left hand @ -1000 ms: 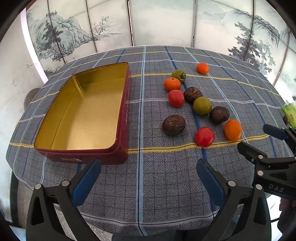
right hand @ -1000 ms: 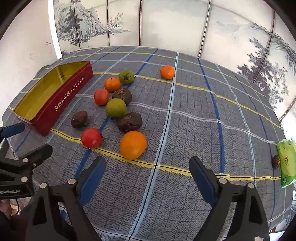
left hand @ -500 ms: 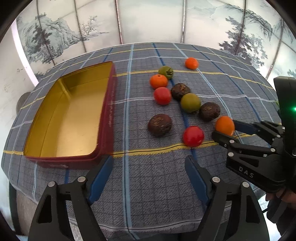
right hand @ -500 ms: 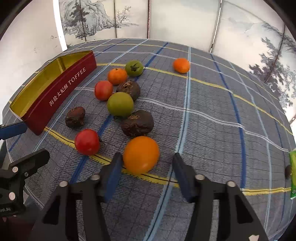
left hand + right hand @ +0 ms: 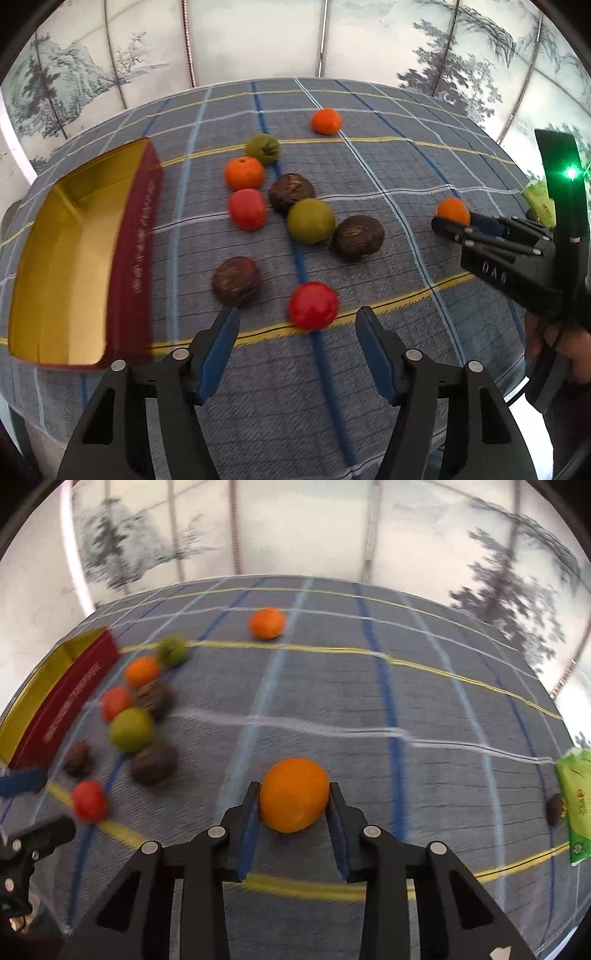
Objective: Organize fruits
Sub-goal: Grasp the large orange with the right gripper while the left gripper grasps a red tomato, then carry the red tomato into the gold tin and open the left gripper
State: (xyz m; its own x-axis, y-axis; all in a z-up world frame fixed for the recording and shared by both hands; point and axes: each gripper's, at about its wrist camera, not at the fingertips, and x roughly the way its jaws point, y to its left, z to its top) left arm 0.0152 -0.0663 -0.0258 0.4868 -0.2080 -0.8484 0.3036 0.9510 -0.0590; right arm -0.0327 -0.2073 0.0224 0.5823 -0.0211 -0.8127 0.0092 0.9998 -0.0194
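My right gripper [image 5: 293,805] is shut on an orange fruit [image 5: 294,794] and holds it over the checked cloth; it also shows in the left wrist view [image 5: 453,211]. My left gripper [image 5: 297,330] is open, just short of a red fruit [image 5: 313,305], with a brown fruit [image 5: 236,281] by its left finger. Beyond lie a green fruit [image 5: 311,220], two more brown fruits [image 5: 359,238], a red one [image 5: 247,208], oranges [image 5: 244,172] and a dark green one [image 5: 263,147]. The red tin with gold inside [image 5: 74,251] stands open at the left.
A green packet [image 5: 576,801] and a small dark piece [image 5: 555,808] lie at the table's right edge. One orange fruit [image 5: 325,121] sits apart at the back. Painted screen panels stand behind the round table [image 5: 388,177].
My right gripper closed on the orange fruit and lifted it away to the right. My left gripper moved forward and right towards the red fruit and narrowed a little.
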